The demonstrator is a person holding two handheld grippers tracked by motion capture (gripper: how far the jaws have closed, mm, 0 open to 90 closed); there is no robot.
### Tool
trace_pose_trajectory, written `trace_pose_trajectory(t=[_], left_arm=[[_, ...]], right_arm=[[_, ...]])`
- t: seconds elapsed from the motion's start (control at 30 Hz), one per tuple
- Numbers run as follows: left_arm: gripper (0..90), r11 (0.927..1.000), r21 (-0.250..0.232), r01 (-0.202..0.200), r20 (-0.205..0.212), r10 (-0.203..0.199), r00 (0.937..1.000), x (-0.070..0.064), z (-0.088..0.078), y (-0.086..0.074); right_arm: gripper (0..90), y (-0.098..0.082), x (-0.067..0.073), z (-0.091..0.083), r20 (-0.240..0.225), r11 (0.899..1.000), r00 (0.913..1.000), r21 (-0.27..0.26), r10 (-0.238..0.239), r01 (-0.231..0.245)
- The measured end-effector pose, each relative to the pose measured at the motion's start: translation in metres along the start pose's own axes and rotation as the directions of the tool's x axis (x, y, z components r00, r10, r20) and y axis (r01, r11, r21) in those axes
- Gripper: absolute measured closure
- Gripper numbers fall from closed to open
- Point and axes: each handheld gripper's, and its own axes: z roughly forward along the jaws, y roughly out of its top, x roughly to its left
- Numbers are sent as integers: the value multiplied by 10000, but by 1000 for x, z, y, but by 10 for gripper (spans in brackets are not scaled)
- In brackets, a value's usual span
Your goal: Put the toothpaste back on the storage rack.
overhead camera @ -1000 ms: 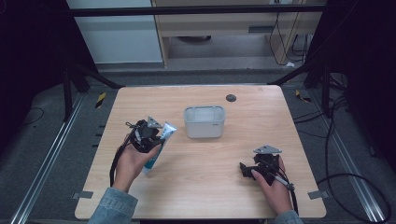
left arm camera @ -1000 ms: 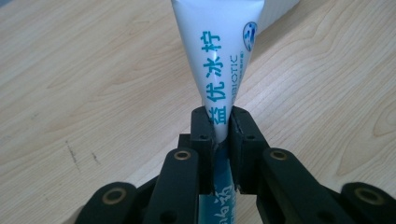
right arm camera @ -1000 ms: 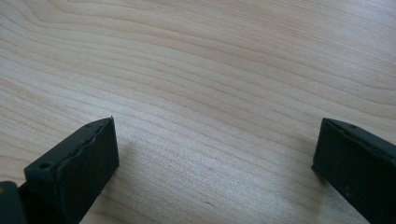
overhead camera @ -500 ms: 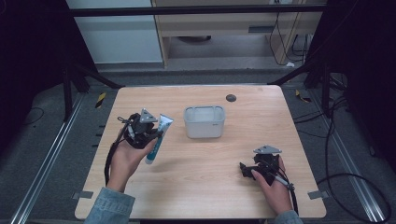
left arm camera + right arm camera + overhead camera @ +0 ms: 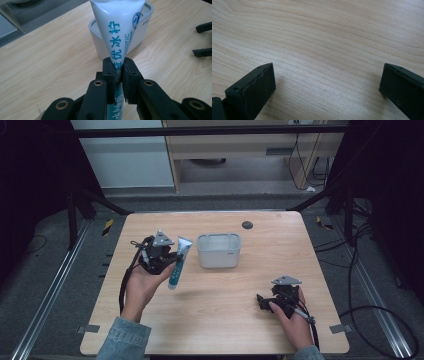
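Observation:
My left gripper (image 5: 170, 262) (image 5: 118, 68) is shut on a white and teal tube (image 5: 179, 261) (image 5: 119, 32), pinching it near its middle and holding it above the table's left half. The tube's wide flat end points toward a white rectangular container (image 5: 219, 250) (image 5: 140, 32), which stands just behind it at the table's centre. My right gripper (image 5: 261, 302) (image 5: 327, 85) rests near the front right of the wooden table (image 5: 230, 320), jaws wide apart over bare wood with nothing between them. In the left gripper view, the right gripper's two black fingertips (image 5: 203, 40) show at the right edge.
A small dark round object (image 5: 247, 225) lies near the table's far edge. Metal rails (image 5: 50, 290) run along the floor on the left side, and cables (image 5: 380, 315) trail on the floor at the right. A cabinet (image 5: 240, 150) stands beyond the table.
My left gripper has lifted the tube and carried it slightly toward the container, tilting it more upright. The right gripper has stayed in place.

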Motion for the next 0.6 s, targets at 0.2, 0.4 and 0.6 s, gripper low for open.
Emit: trace_pose_trajectory(t=[0.2, 0.4, 0.6], left_arm=[[815, 9996, -264, -57, 93, 60, 9999, -5, 2, 8], [815, 9987, -512, -68, 249, 81, 9997, -12, 5, 18], [815, 9979, -626, -145, 303, 164, 9994, -13, 4, 28]], right_arm=[[4, 0, 0, 0, 0, 10000, 10000, -3, -6, 6], [4, 0, 0, 0, -6, 10000, 10000, -3, 2, -2], [4, 0, 0, 0, 4, 10000, 10000, 5, -12, 12]])
